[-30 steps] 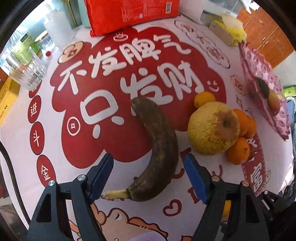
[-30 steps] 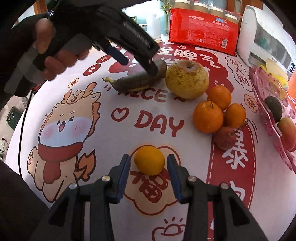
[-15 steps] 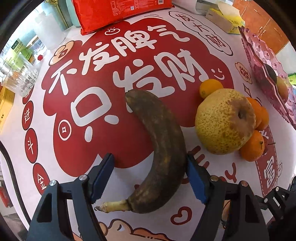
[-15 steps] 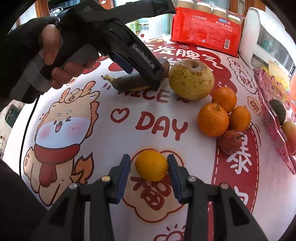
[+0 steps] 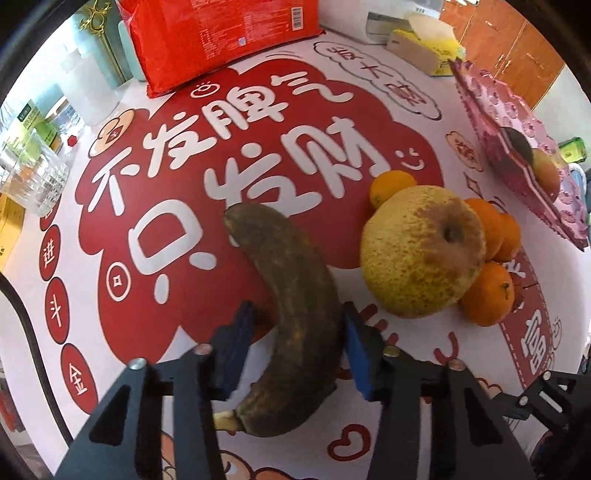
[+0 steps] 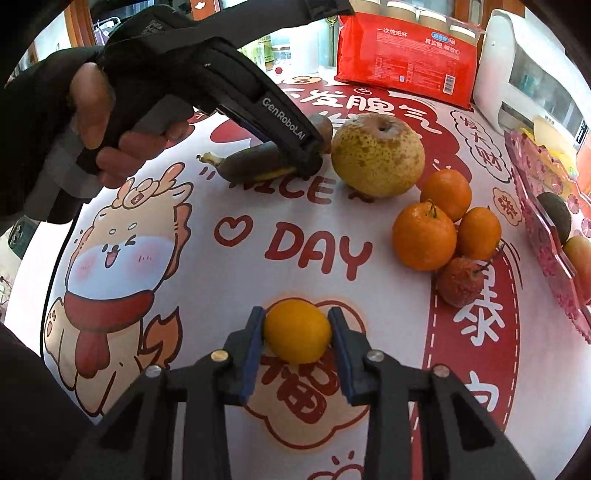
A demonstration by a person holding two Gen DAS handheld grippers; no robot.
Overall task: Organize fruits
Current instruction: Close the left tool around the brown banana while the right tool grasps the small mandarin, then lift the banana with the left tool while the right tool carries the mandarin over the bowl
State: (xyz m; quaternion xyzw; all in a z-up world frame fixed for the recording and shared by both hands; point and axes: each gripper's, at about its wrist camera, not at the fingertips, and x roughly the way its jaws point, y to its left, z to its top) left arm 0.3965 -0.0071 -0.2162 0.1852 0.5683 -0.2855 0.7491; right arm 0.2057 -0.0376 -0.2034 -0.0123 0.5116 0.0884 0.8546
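A blackened banana [image 5: 303, 295] lies on the printed tablecloth between the jaws of my left gripper [image 5: 299, 310]. The jaws are closing: the right pad touches the banana and the left pad stands a sliver off it. In the right wrist view my right gripper [image 6: 296, 317] is shut on a small orange [image 6: 297, 332] that rests on the cloth. A big speckled pear [image 5: 421, 251] sits just right of the banana, with tangerines [image 6: 424, 236] and a red lychee [image 6: 460, 282] beside it. The pink tray [image 6: 532, 184] at the right holds a dark fruit [image 6: 556, 214].
A red pack [image 5: 221, 33] lies along the table's far edge, with a glass [image 5: 33, 177] and bottles at the far left. At the far right are a tissue box [image 5: 424, 48] and a white appliance [image 6: 517, 74]. A person's hand [image 6: 99, 122] holds the left gripper.
The left gripper came closer over the banana and its jaws narrowed from wide apart to close around it. The right pads closed the small gaps onto the orange.
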